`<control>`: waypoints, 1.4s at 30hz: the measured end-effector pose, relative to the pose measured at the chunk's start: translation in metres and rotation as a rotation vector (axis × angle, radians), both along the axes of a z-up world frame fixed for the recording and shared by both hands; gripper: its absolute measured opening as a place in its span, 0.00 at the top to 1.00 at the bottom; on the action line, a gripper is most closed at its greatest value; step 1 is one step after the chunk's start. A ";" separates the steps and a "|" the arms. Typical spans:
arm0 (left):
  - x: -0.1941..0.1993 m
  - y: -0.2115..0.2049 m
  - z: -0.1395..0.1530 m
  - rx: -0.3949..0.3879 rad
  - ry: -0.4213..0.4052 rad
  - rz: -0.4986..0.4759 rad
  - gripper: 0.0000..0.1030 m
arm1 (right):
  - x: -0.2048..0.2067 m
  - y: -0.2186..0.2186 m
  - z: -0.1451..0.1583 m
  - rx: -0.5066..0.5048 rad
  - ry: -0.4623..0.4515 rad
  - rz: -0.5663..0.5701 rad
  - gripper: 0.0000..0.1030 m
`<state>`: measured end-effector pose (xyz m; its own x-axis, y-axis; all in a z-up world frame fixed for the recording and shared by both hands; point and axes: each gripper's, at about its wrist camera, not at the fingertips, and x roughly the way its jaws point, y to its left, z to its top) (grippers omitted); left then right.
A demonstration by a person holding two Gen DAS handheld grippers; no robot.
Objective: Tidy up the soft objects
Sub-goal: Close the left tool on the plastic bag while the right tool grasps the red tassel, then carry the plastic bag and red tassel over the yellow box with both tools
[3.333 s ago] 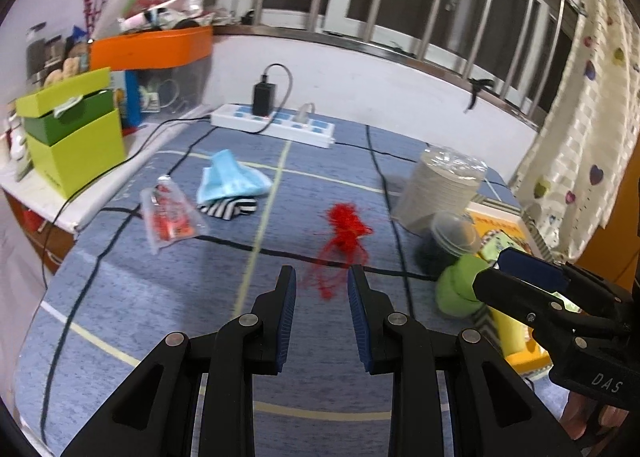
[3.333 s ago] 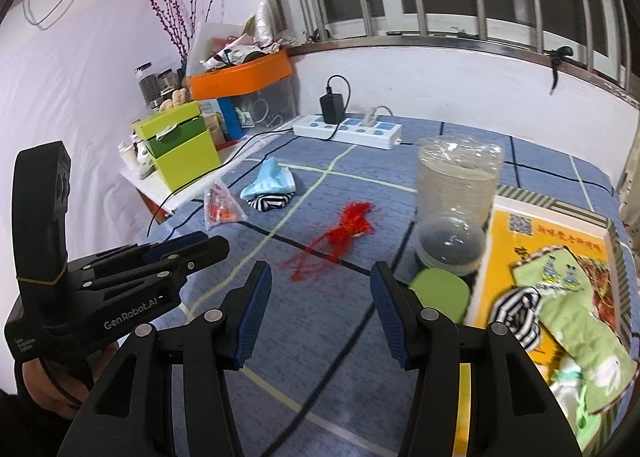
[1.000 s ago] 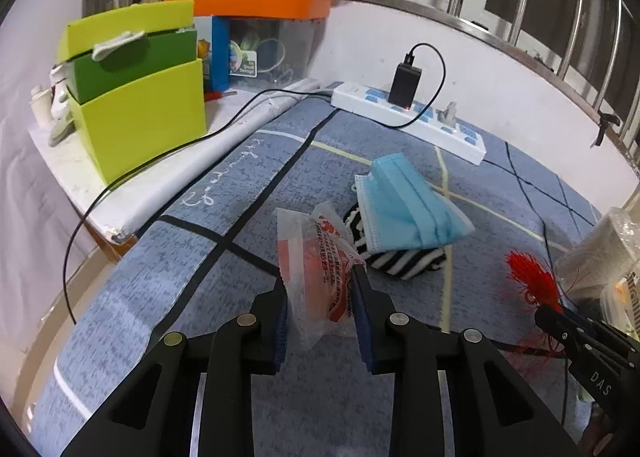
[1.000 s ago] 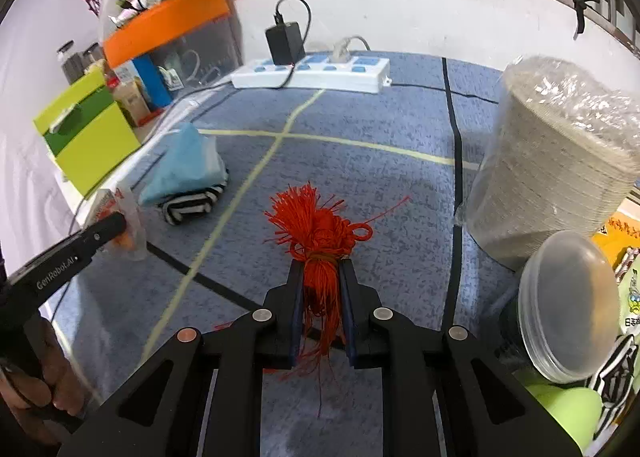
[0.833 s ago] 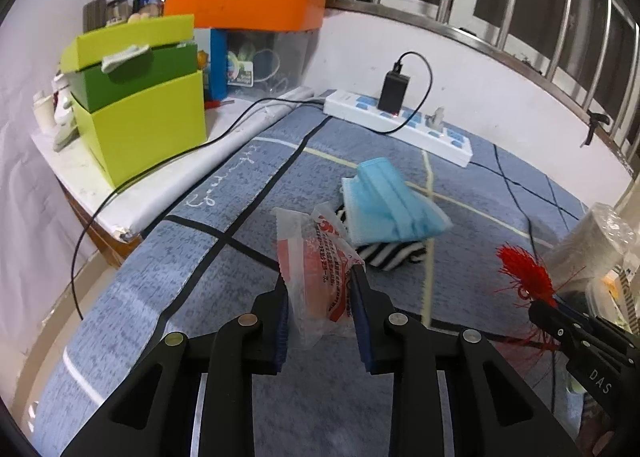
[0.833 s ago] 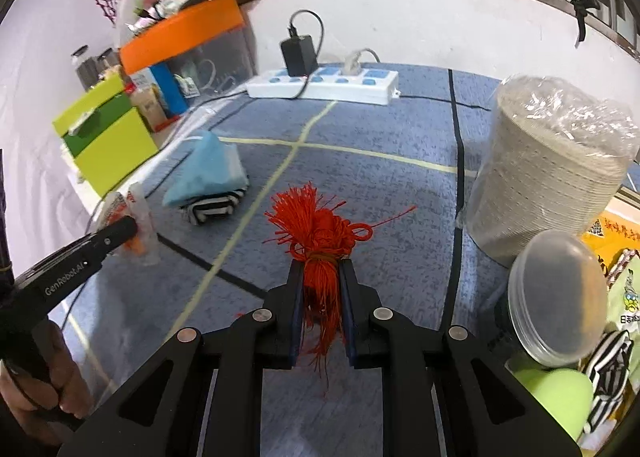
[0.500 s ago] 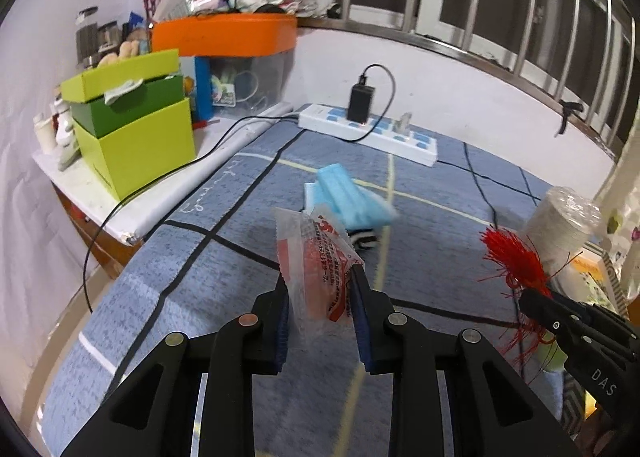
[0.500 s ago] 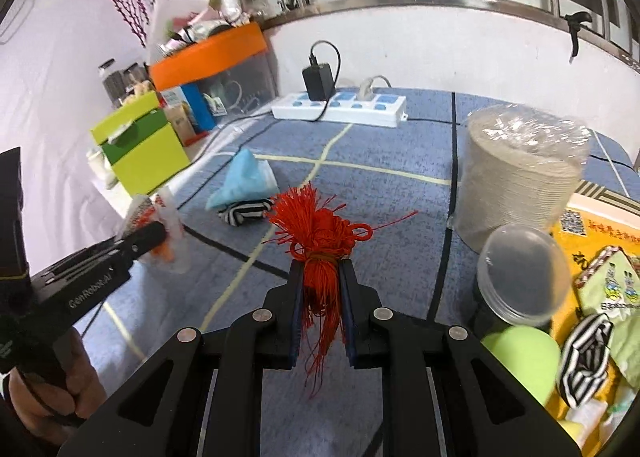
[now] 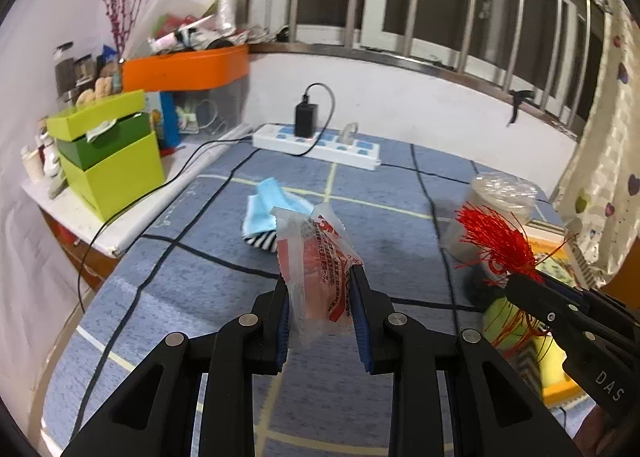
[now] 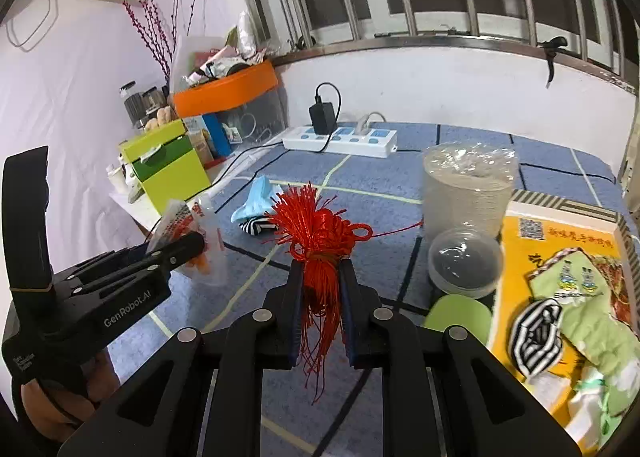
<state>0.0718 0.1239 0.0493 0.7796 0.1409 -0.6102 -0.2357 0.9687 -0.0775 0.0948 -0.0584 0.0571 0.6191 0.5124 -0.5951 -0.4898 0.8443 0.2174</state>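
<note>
The left claw (image 9: 322, 311) is clenched on a clear plastic packet (image 9: 318, 269) with red print, held up above the blue surface (image 9: 192, 297). The right claw (image 10: 320, 293) grips a red tassel knot (image 10: 320, 233) by its middle, fringe fanning above the fingers and loose threads hanging below; it too is lifted off the surface. Each claw shows at the side of the other's view, well apart.

On the surface beyond the packet, one blue face mask (image 9: 268, 203) lies on top of one black-and-white striped cloth (image 9: 260, 239). The patch between those and the claws is bare blue fabric with dark and yellow lines. The left edge of the surface meets a white ledge (image 9: 132, 213) carrying one lime-green box (image 9: 108, 161) with its lid ajar, and behind it a clear bin with an orange lid (image 9: 188, 69) heaped with clutter. At the far edge by the wall sits one white power strip (image 9: 320, 145) with a black charger plugged in.

To the right stand a wrapped stack of paper bowls (image 10: 468, 189), one clear domed lid (image 10: 464, 261) and a green round object (image 10: 458, 313). A yellow tray (image 10: 516, 269) at the right edge holds a second striped cloth (image 10: 536, 331), a pale green printed cloth (image 10: 580, 289) and other soft pieces that are hard to tell apart.
</note>
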 end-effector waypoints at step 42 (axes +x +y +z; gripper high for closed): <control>0.004 -0.172 0.018 0.011 -0.044 -0.450 0.75 | -0.039 -0.151 0.013 0.021 -0.035 -0.328 0.83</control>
